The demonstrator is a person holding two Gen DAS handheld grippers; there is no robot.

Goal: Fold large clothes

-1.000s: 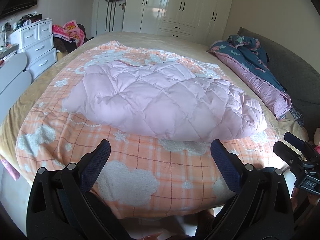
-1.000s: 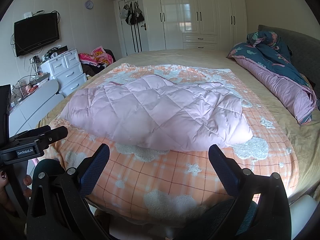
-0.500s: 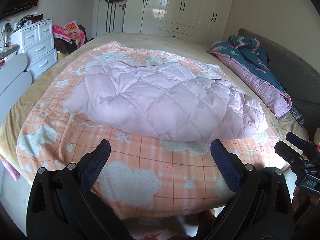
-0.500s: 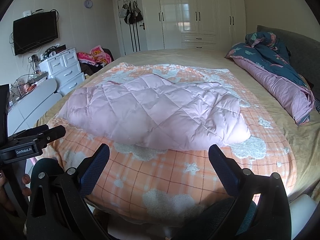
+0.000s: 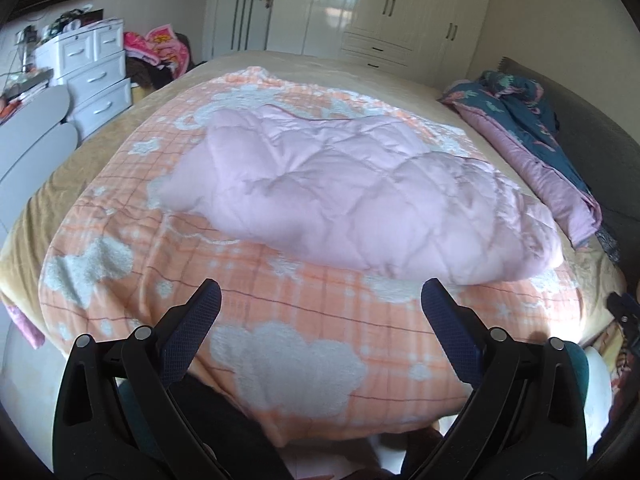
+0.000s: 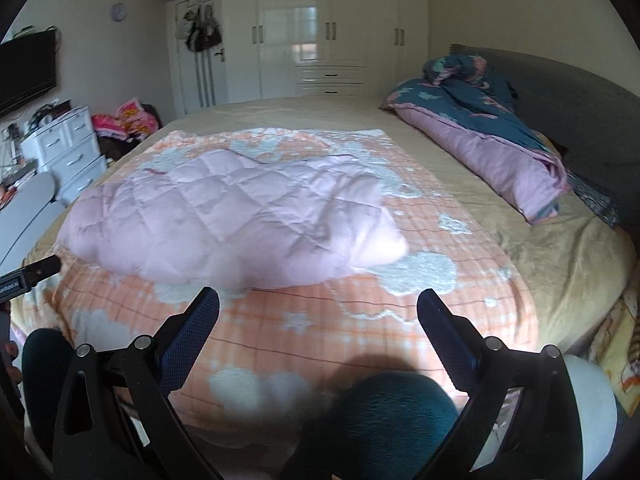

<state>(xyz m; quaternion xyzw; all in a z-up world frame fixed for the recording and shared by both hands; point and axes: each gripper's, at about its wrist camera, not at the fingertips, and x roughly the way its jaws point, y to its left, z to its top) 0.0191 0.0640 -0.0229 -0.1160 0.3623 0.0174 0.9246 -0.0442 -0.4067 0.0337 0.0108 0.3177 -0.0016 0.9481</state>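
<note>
A puffy pink quilted coat (image 5: 348, 192) (image 6: 236, 220) lies spread across an orange checked blanket with white clouds (image 5: 304, 344) (image 6: 320, 320) on the bed. My left gripper (image 5: 320, 300) hangs open over the blanket's near edge, short of the coat, with nothing between its fingers. My right gripper (image 6: 318, 304) is open too, over the blanket just in front of the coat's near edge. The tip of the left tool (image 6: 32, 274) shows at the left edge of the right wrist view.
A rolled purple and dark blue duvet (image 6: 492, 144) lies along the grey headboard (image 6: 560, 92) at the right. White drawers (image 5: 96, 76) and pink clutter (image 5: 160, 46) stand left of the bed. White wardrobes (image 6: 328, 28) fill the far wall. Dark teal knees (image 6: 384, 420) are below the grippers.
Both grippers have moved forward and slightly lower toward the bed, so the coat and blanket loom larger. The views are motion-blurred. Both stay open.
</note>
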